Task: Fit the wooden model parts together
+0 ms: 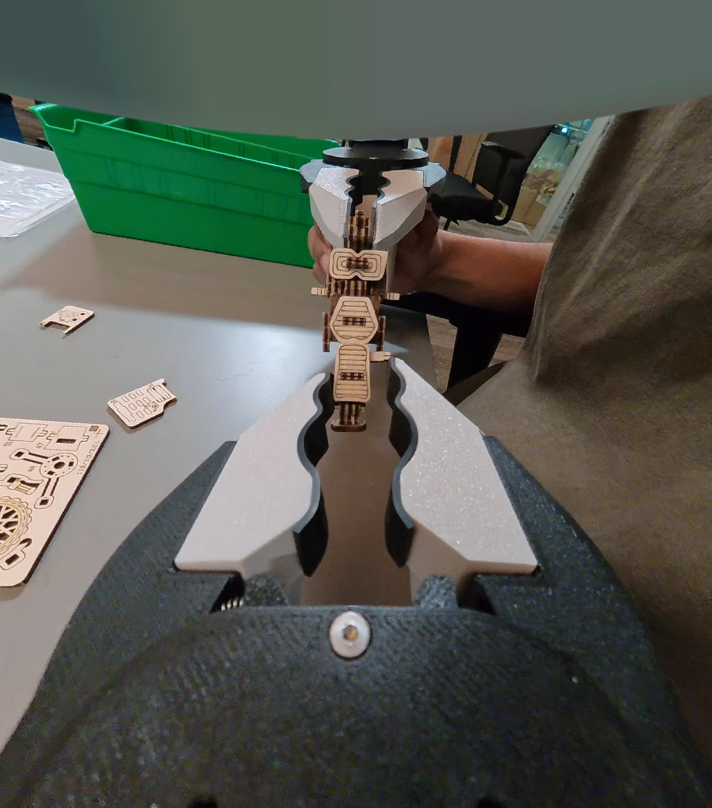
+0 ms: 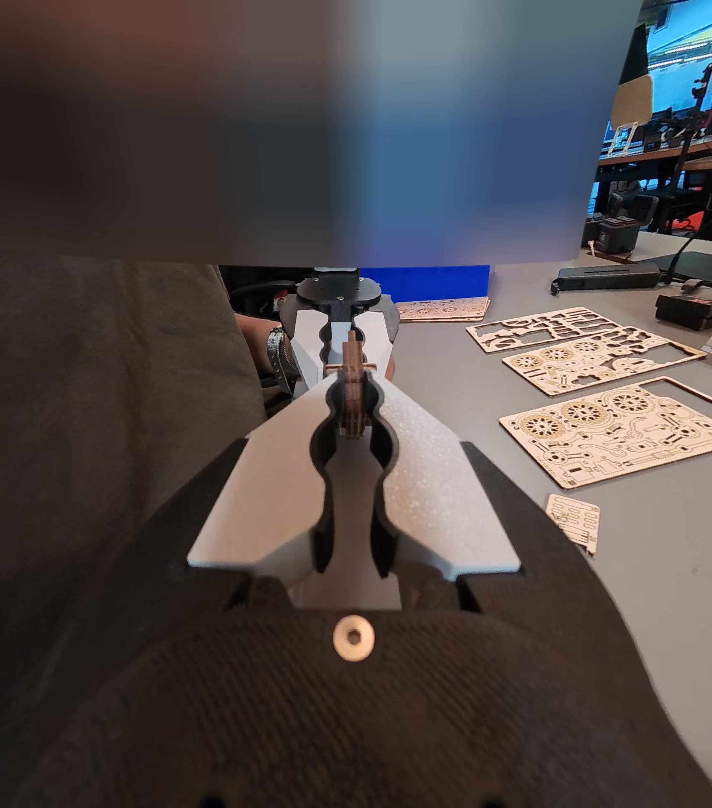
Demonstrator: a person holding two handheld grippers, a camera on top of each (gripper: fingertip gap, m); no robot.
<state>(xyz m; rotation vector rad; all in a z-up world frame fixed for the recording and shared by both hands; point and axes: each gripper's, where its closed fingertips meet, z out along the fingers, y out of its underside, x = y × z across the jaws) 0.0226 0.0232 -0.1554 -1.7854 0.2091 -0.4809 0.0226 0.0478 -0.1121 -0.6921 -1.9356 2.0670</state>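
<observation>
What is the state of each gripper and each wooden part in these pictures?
Wooden model: held in the air, not on the table.
Right gripper: shut on the model's far end.
Left gripper: open, fingers on either side of the model's near end.
Two loose wooden pieces: flat on the table.
Wooden part sheets: flat on the table, some parts already removed.

Small, perhaps numeric, unreadable engraving on wooden parts sheet [image 1: 17,494] edge.
</observation>
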